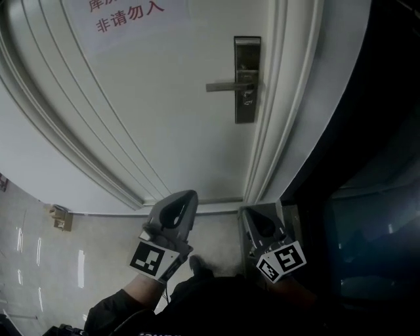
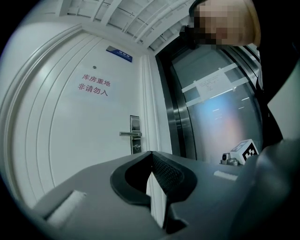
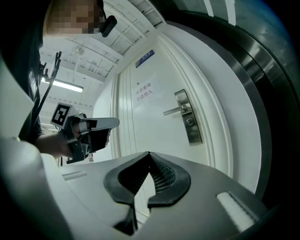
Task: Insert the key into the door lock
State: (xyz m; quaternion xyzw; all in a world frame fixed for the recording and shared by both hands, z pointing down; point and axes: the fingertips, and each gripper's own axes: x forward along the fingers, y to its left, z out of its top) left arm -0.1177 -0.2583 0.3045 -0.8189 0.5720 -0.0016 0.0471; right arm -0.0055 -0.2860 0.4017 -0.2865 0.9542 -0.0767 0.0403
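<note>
White panelled door (image 1: 164, 98) ahead: tall brushed-steel lock plate (image 1: 247, 79), lever pointing left, keyhole beneath, well apart at 12 o'clock of right grey gripper (image 1: 256, 220), 1 o'clock of left grey gripper (image 1: 185, 201), both with jaw tips pressed together.

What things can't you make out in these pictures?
- The key: it shows in no view. The left gripper and the right gripper each have jaws together at the tips, with nothing visible between them.
- The keyhole: the lock plate is too small in all three views to show a slot.
- The red sign: the head view's top edge cuts it off.
</note>
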